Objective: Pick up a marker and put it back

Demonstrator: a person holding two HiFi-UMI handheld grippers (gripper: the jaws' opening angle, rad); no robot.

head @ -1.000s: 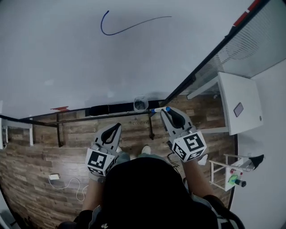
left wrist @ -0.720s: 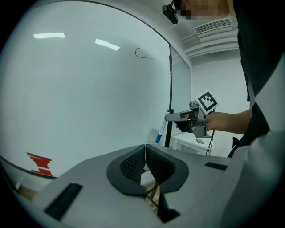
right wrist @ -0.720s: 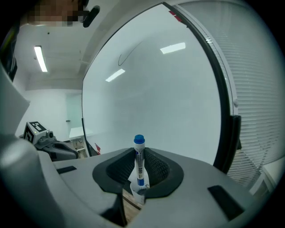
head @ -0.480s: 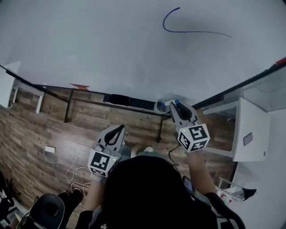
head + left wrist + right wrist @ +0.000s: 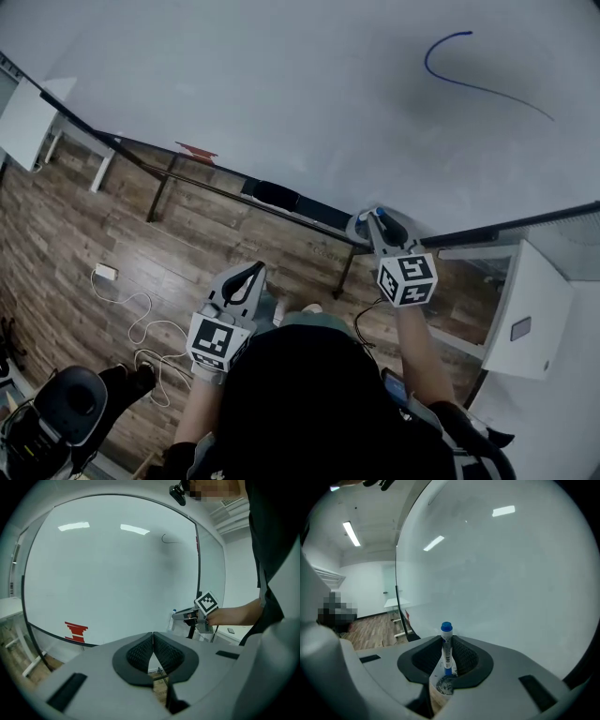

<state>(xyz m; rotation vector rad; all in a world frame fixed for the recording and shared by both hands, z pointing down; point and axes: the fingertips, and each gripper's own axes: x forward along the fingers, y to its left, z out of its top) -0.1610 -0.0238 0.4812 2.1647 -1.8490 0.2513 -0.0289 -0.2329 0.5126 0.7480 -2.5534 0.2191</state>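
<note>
Has carried the marker (image 5: 446, 651) in the last second from just right of the pen cup (image 5: 359, 226) to straight over it, clamped the whole way in the right gripper (image 5: 379, 218); has also swung the head view round, sliding the blue line on the whiteboard (image 5: 281, 94) off to the right.

At left and near: left gripper (image 5: 246, 272) with pads pressed together on nothing, hanging over the wooden floor, well apart from the cup and of no use to this step.

Further right, at the foot of the whiteboard: cup standing on the ledge, mouth up.

At right: right gripper clenched on the marker's barrel, about mid-length. Long axis upright, blue cap on top and clear above the pads, lower end aimed down at the cup mouth directly beneath. Cannot tell whether that end has already passed the rim.

Probably calls for a plain lowering along the marker's own axis, then letting go. Nearer hand by far: the right. Likely risk: catching the rim if tilted.
</note>
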